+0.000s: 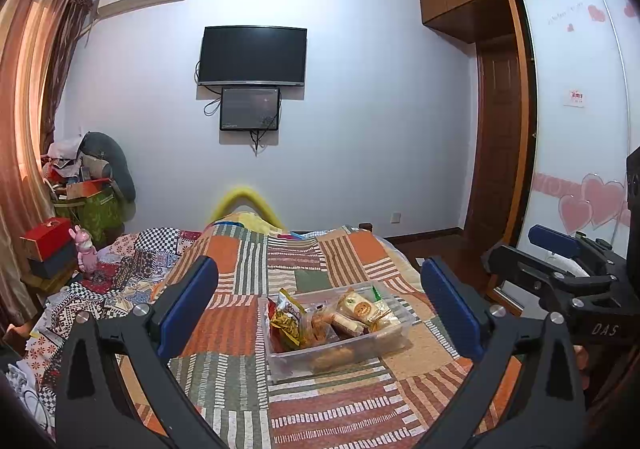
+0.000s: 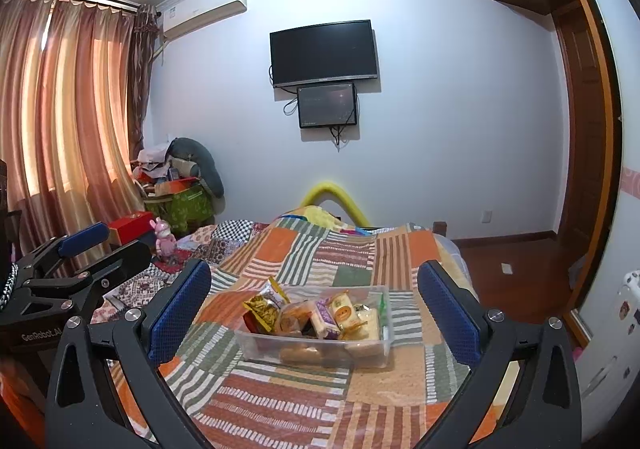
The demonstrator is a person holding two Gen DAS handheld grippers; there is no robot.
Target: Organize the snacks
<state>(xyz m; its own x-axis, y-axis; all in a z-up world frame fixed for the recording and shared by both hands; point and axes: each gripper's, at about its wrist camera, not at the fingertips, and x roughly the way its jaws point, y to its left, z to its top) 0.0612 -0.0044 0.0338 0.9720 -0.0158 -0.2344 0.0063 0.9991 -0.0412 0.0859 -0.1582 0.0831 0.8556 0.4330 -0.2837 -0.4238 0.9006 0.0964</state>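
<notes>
Two tongs spread wide, left tongs (image 1: 320, 313), right tongs (image 2: 314, 313), one snack bin (image 2: 256, 345)

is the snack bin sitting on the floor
No, the clear snack bin rests on the patchwork quilt on the bed, with packets inside it.

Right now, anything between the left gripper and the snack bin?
Nothing: only bare patchwork quilt lies between the open left gripper and the clear snack bin, as the left wrist view shows.
</notes>
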